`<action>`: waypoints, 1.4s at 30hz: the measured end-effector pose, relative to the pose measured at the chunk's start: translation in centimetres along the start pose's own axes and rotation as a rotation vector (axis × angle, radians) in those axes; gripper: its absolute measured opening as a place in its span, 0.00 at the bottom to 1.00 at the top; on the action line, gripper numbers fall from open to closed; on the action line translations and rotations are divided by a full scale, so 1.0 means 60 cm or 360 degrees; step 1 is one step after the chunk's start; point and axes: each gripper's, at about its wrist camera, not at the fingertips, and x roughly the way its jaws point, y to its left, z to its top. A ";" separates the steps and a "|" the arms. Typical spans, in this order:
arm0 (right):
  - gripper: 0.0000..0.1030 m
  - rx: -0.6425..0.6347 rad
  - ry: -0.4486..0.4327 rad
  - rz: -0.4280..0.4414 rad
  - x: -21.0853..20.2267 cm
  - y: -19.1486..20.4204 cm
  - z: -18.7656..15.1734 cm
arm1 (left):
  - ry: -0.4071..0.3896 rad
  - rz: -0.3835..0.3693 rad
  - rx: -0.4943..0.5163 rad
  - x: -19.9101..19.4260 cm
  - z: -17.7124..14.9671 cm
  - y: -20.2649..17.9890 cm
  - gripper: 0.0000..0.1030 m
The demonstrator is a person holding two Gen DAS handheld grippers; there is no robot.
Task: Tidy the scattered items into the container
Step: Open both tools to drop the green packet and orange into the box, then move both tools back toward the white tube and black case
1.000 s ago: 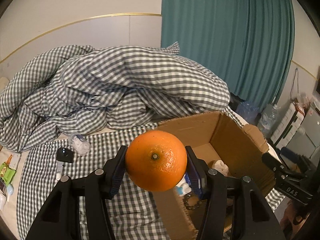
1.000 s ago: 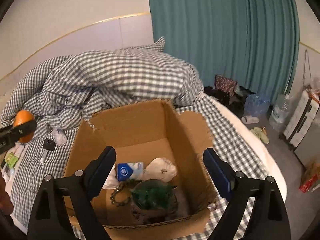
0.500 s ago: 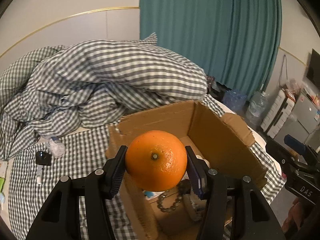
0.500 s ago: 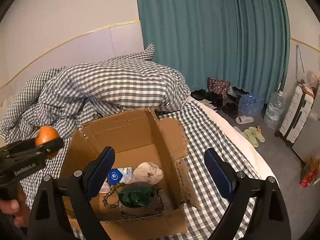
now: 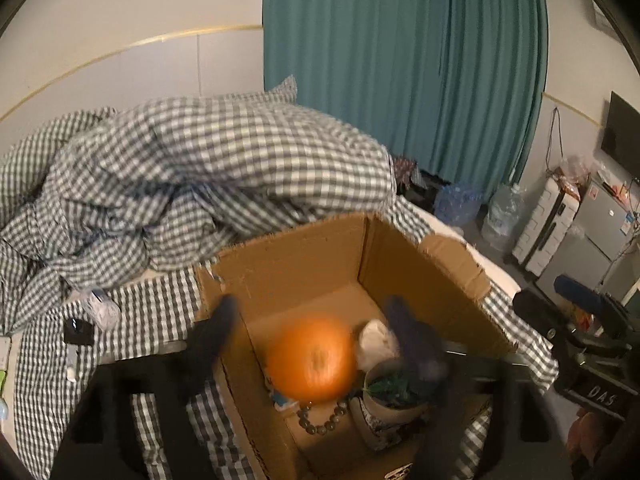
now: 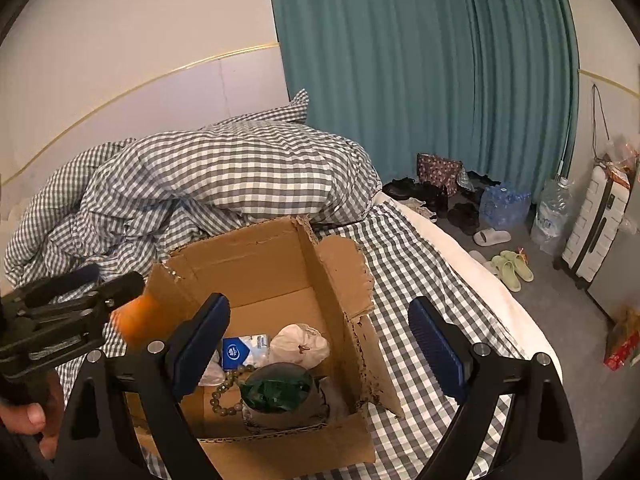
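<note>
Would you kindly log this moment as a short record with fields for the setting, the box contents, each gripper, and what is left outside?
setting: cardboard box on a checked bed sheet, duvet behind
box contents: bead bracelet, potted plant, blue-and-white packet, white bundle
left gripper: jaws have just been opening; orange blurred between them, pads clear of it, above the box
right gripper: open, empty, over the box
left outside: small bottle, black item on the sheet
</note>
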 end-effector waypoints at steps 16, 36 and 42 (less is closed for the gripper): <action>0.88 -0.0067 -0.0047 0.0038 -0.027 0.056 0.017 | -0.0102 0.0057 -0.0085 -0.065 0.013 0.061 0.97; 0.96 -0.0246 -0.0132 0.0222 -0.064 0.272 0.030 | -0.0203 0.0302 -0.0295 -0.193 -0.015 0.271 0.98; 1.00 -0.0282 -0.0153 0.0278 -0.069 0.336 0.025 | -0.0218 0.0374 -0.0342 -0.225 -0.032 0.335 0.98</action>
